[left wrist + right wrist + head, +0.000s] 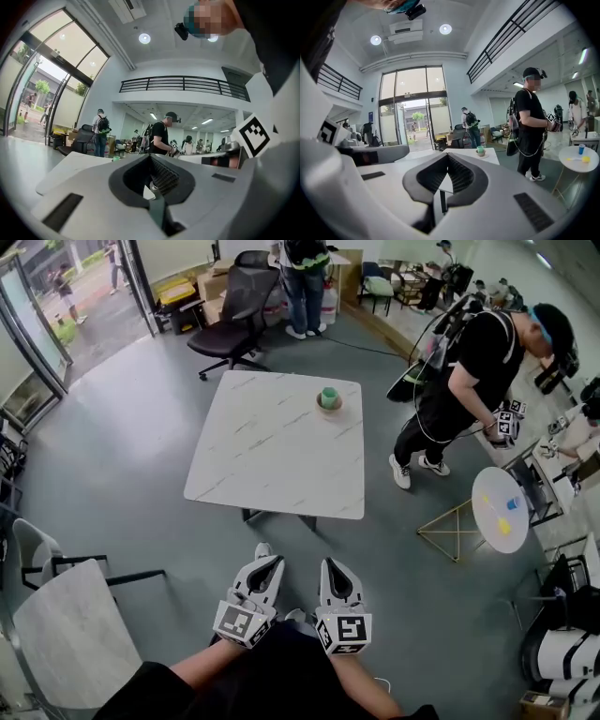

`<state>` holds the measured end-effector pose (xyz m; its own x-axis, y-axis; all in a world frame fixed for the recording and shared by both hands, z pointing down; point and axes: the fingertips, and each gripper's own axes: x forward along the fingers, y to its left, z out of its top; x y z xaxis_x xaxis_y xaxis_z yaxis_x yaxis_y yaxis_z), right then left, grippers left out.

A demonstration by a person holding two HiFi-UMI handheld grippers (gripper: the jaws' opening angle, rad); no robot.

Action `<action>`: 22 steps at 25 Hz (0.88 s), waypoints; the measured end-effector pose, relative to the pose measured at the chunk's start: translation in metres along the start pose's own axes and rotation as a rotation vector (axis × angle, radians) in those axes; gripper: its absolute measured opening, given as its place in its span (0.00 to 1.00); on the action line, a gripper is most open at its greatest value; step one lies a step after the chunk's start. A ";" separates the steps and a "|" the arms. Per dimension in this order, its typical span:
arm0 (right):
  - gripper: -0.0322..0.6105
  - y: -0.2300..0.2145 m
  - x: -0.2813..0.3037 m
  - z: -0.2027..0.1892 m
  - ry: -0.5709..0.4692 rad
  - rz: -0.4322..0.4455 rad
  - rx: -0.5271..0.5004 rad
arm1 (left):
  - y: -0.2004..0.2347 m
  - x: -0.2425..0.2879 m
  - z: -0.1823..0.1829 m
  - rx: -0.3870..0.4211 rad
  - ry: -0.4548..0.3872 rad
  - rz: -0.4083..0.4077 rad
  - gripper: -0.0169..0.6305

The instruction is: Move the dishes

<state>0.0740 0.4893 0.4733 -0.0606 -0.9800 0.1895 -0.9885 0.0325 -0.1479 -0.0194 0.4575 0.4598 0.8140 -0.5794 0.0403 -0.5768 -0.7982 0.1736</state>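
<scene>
Both our grippers have their jaws pressed together with nothing between them. We hold the left gripper (pixel 270 566) and the right gripper (pixel 334 568) side by side, close to our body and well short of the white table (pixel 262 456). We see the green cup (pixel 329 395) sitting in a small dish (pixel 329 407) near the table's far right corner. Another person (pixel 469 381) stands beyond the table's right edge.

Too small to tell apart, upper centre: cup (pixel 329 396) on dish (pixel 329 409). Cut off by lower left edge: side table (pixel 67 641).
</scene>
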 end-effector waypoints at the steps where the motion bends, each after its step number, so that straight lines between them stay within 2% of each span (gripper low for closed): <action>1: 0.08 -0.004 0.005 0.001 0.001 -0.008 0.005 | 0.000 0.004 0.000 0.003 0.001 -0.010 0.05; 6: 0.08 -0.016 0.040 0.007 0.002 -0.040 0.002 | 0.027 0.038 -0.001 0.003 0.017 -0.023 0.05; 10: 0.08 -0.020 0.081 0.005 0.032 -0.026 -0.002 | 0.059 0.069 0.001 -0.008 0.017 -0.022 0.05; 13: 0.08 -0.022 0.120 0.014 0.037 0.002 -0.008 | 0.087 0.096 0.000 -0.026 0.030 -0.019 0.05; 16: 0.08 -0.026 0.165 0.024 0.042 0.024 0.025 | 0.115 0.128 -0.007 -0.026 0.086 -0.041 0.05; 22: 0.08 -0.040 0.251 0.043 0.073 0.005 0.025 | 0.176 0.175 0.002 -0.058 0.118 -0.050 0.05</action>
<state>0.1039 0.2334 0.4850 -0.0765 -0.9630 0.2585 -0.9844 0.0318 -0.1728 0.0213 0.2148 0.4955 0.8458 -0.5133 0.1452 -0.5335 -0.8125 0.2349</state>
